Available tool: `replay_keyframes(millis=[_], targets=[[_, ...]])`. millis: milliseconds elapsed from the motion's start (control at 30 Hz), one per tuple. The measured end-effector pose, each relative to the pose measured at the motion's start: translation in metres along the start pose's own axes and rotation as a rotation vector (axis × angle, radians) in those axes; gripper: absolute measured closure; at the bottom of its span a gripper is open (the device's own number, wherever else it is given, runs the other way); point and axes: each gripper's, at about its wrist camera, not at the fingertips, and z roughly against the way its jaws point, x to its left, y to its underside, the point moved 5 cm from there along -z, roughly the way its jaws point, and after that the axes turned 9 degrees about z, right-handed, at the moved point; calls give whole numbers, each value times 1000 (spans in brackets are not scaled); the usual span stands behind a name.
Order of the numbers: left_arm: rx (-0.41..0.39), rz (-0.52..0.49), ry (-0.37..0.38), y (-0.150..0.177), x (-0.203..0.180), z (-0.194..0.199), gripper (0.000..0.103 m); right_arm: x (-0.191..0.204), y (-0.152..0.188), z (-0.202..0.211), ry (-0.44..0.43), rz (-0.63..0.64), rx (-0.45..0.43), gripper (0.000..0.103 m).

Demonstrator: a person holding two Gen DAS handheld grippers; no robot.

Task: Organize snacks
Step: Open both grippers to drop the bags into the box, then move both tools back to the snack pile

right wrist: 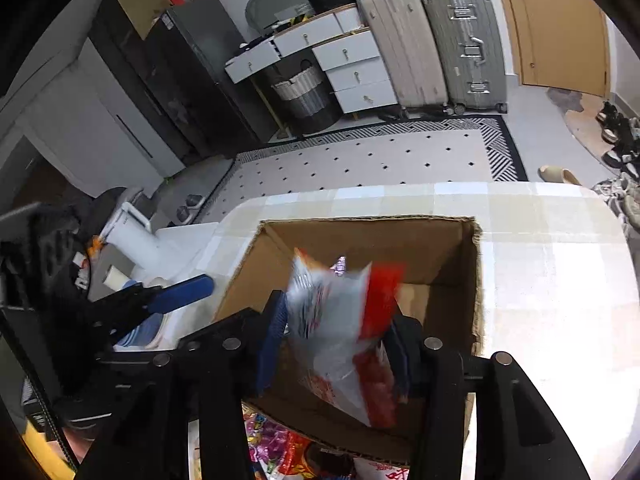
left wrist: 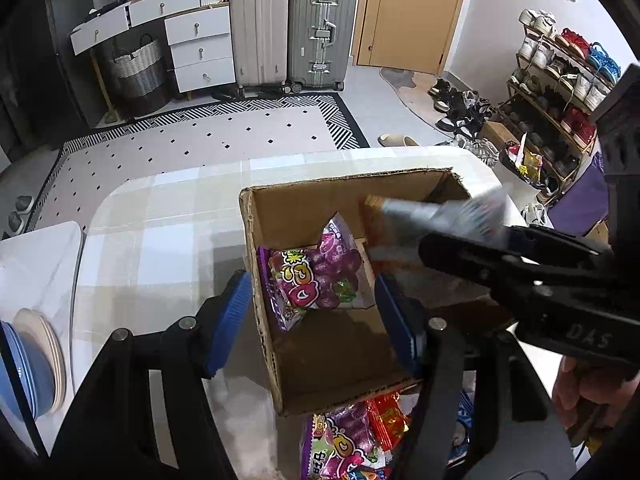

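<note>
Left wrist view: the left gripper (left wrist: 316, 304) hovers over an open cardboard box (left wrist: 256, 264) at centre, its blue jaws apart and holding nothing. A purple candy bag (left wrist: 316, 276) lies inside the box. At three o'clock the right gripper (left wrist: 452, 240) reaches in with a blurred red-and-white snack packet (left wrist: 436, 212). More loose snacks (left wrist: 356, 436) wait at six o'clock, outside the box.

Right wrist view: the red-and-white snack packet (right wrist: 344, 328) sits between the right gripper's (right wrist: 340, 340) jaws over the box (right wrist: 476, 280); it is too blurred to tell whether they grip it. Sorting appears only begun.
</note>
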Motion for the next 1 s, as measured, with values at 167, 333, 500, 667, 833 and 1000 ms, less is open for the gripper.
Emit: replay_keyframes(millis=[167, 333, 500, 667, 833, 1000], targets=[[3, 1, -9, 5, -2, 13, 40, 4, -1, 11, -19, 7, -22, 55], [-14, -1, -14, 12, -6, 37, 37, 12, -3, 37, -13, 23, -64, 55], [-37, 20, -13, 23, -8, 73, 29, 30, -1, 78, -7, 62, -115, 54], [-110, 19, 6, 35, -17, 125, 24, 55, 4, 123, -4, 108, -169, 44], [-182, 19, 33, 50, -27, 186, 22, 89, 11, 177, -16, 157, -252, 33], [-254, 15, 53, 67, -33, 244, 20, 120, 26, 232, -14, 201, -361, 17]])
